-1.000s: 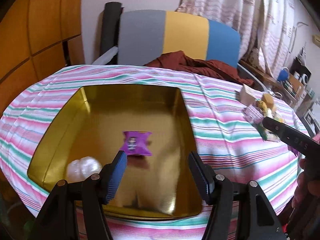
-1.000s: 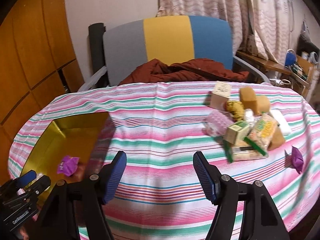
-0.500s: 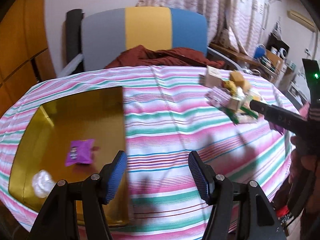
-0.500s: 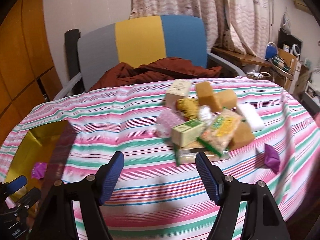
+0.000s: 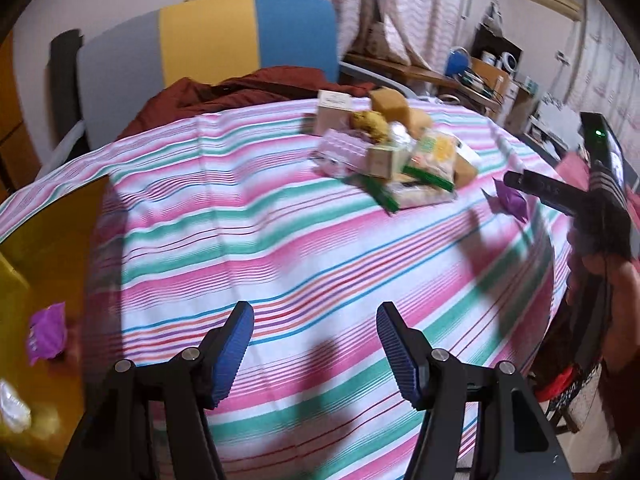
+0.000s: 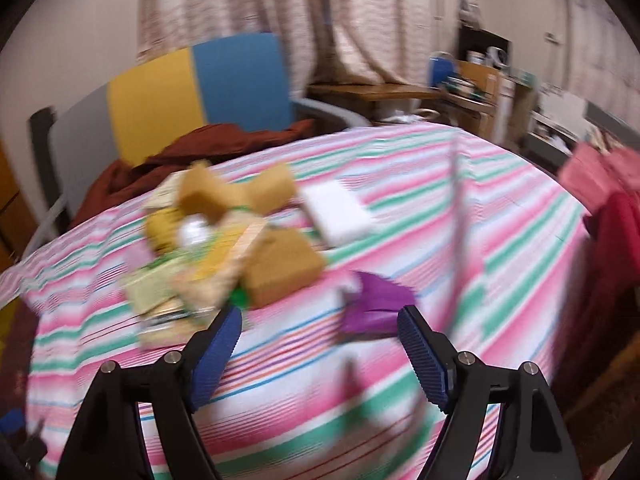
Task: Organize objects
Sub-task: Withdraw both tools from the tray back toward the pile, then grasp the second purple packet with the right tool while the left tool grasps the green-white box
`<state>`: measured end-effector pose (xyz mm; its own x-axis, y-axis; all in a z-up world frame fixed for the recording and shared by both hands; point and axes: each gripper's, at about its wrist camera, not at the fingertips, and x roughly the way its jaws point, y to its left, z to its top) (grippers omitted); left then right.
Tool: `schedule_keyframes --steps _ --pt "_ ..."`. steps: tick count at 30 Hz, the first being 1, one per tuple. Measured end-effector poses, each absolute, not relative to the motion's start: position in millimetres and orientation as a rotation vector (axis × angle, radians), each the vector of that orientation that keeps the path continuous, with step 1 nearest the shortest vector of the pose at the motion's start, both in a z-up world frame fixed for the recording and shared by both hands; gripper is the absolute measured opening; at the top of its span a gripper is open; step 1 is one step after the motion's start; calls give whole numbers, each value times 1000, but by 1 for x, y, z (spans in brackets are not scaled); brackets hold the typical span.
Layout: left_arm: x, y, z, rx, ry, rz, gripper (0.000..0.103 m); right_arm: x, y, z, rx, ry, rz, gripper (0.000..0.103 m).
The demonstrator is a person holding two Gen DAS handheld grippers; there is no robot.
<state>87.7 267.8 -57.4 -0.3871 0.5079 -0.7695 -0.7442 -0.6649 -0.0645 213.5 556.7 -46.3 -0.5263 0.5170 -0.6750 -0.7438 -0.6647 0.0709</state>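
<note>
A heap of snack packets and small boxes (image 5: 394, 152) lies on the striped tablecloth (image 5: 280, 240). A loose purple packet (image 5: 510, 200) sits to its right, also seen as the purple packet (image 6: 374, 304) just beyond my right gripper (image 6: 320, 348), whose jaws are opening with nothing between them. My left gripper (image 5: 316, 344) is open over bare cloth. The gold tin tray (image 5: 40, 248) at the left edge holds another purple packet (image 5: 46, 332) and a white wrapped sweet (image 5: 14, 404).
A grey, yellow and blue chair (image 5: 208, 40) with a dark red cloth (image 5: 240, 88) stands behind the table. Cluttered desks (image 5: 480, 72) and curtains fill the right. A white block (image 6: 336, 212) lies behind the heap. The right view is blurred.
Both grippers have swung right, away from the gold tray toward the heap. The right gripper's jaws have widened and the purple packet now lies close before them.
</note>
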Motion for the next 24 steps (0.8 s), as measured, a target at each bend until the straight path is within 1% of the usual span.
schedule_keyframes --steps 4,8,11,13,19,24 --pt "89 285 -62 -1019 403 2057 65 217 584 -60 -814 509 2160 81" --pt "87 295 -65 -1027 408 2039 65 209 596 -67 -826 488 2151 80" --pt "84 301 -67 -1029 420 2038 65 200 604 -75 -859 505 2145 71" --pt "81 305 -66 -1022 427 2041 65 198 607 -81 -882 519 2131 58" --pt "68 326 -65 -1015 428 2035 65 194 598 -90 -843 450 2140 57" --pt "55 359 -64 -997 434 1996 65 196 597 -93 -817 452 2150 57"
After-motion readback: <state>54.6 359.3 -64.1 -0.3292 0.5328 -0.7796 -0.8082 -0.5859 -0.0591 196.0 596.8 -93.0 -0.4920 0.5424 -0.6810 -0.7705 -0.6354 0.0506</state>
